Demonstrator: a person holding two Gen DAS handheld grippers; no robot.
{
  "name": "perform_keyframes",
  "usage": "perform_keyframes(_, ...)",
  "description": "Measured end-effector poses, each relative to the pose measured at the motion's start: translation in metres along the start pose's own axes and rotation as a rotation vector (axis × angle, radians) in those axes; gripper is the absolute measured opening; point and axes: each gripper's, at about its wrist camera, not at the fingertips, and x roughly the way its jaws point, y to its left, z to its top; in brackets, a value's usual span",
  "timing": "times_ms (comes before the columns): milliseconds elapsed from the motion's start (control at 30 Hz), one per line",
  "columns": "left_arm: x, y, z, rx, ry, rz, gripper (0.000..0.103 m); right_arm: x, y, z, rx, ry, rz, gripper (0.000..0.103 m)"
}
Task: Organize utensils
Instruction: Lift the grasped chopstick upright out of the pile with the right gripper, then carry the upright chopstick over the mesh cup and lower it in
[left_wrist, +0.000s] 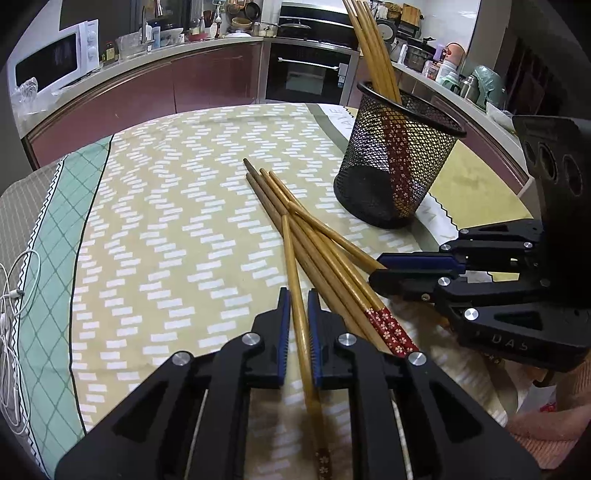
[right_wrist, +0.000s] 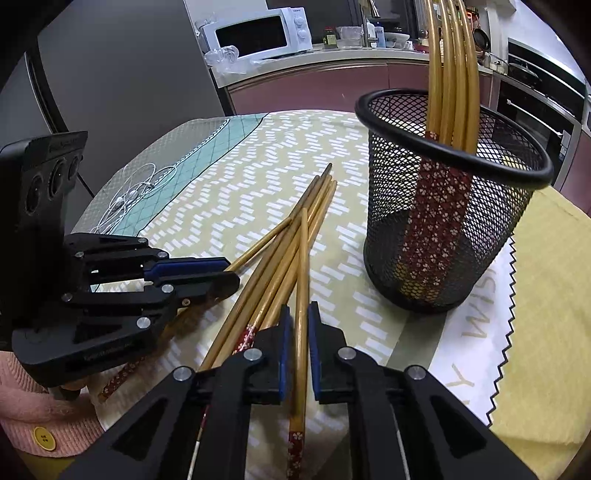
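Observation:
Several wooden chopsticks (left_wrist: 273, 199) with red flowered ends lie fanned on the patterned tablecloth (left_wrist: 166, 206). My left gripper (left_wrist: 298, 295) is shut on one chopstick (left_wrist: 291, 258) that runs up between its blue pads. To its right, my right gripper (left_wrist: 376, 271) grips another. In the right wrist view my right gripper (right_wrist: 298, 308) is shut on a chopstick (right_wrist: 303, 258), and the left gripper (right_wrist: 231, 273) sits at the left. A black mesh cup (left_wrist: 373, 158) (right_wrist: 480, 258) stands upright behind the pile, holding several chopsticks (right_wrist: 450, 55).
A white earphone cable (left_wrist: 11, 302) (right_wrist: 136, 184) lies near the table's left edge. A pink sleeve (right_wrist: 22, 417) shows behind the left gripper. Beyond the table's far edge runs a kitchen counter with a white microwave (right_wrist: 258, 33) and an oven (left_wrist: 306, 70).

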Motion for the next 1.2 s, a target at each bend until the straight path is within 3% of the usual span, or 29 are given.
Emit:
perform_keyframes(367, -0.011, -0.005, 0.007, -0.002, -0.033, 0.004, 0.008, -0.017, 0.003, 0.001, 0.001, -0.054, 0.014, 0.006)
perform_keyframes(867, -0.067, -0.011, 0.03, 0.01, -0.159, -0.1, 0.007, -0.074, 0.001, 0.011, -0.003, -0.211, 0.047, 0.006)
perform_keyframes(1200, -0.105, -0.009, 0.041, 0.004, -0.25, -0.141, 0.007, -0.111, -0.011, 0.012, 0.007, -0.302, 0.022, 0.006)
